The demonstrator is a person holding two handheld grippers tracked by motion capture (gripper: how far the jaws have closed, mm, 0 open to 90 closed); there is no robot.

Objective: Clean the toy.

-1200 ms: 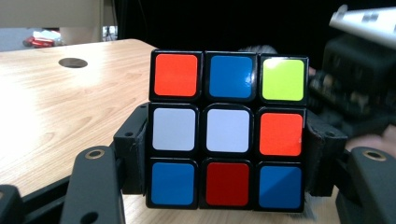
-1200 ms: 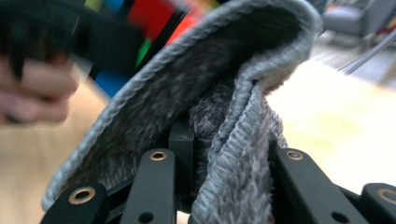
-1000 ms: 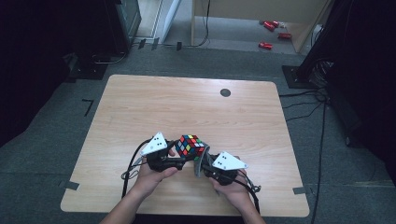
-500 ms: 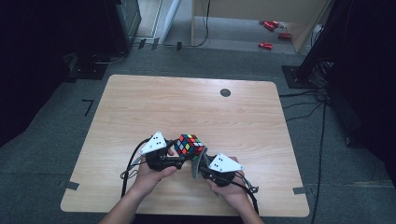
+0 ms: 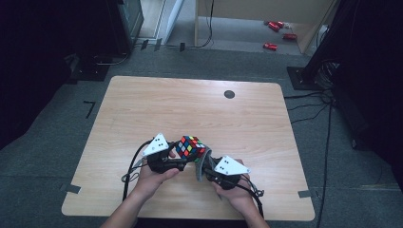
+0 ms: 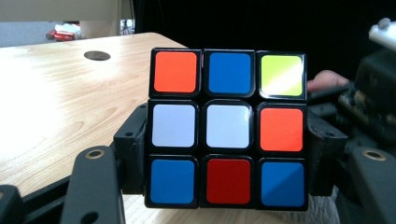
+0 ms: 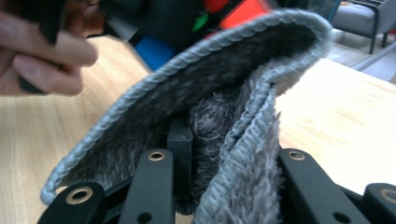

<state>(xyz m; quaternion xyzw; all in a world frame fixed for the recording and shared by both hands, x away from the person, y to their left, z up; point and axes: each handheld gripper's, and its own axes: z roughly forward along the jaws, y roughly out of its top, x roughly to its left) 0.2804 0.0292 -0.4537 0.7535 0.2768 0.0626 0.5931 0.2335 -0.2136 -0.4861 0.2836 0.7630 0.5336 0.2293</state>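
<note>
Job: wiping a cube puzzle w/ a cloth, as far as I can judge.
Done so far: both things are picked up. The cube is held up off the worktop, the cloth is held up next to it.
Left to do: the rubbing itself. I can't tell how many sides are wiped. No dirt or shine shows either way.
Left tongs: pinching the black plastic cube puzzle w/ small coloured squares, one jaw on each side of it.
Right tongs: pinching the fluffy grey cloth w/ a stitched edge. The cloth folds over the jaws & stands up like a little tent.
Where the cube is: near the front middle of the light wooden worktop, between the two hands, lifted a bit above the wood.
Where the cloth is: touching or almost touching the cube's right-hand side in the high view; can't tell which.
Cube looks: mixed up, not solved. The face toward the left tongs' camera has orange, blue, yellow on top; white, white, orange in the mid row; blue, red, blue at the bottom. Black lines between the squares. Squares look smooth.
Cloth looks: soft, fuzzy, thick, w/ a neat rope-like rim.
Next, I think: press the cloth on a face & rub, then turn the cube.
</note>
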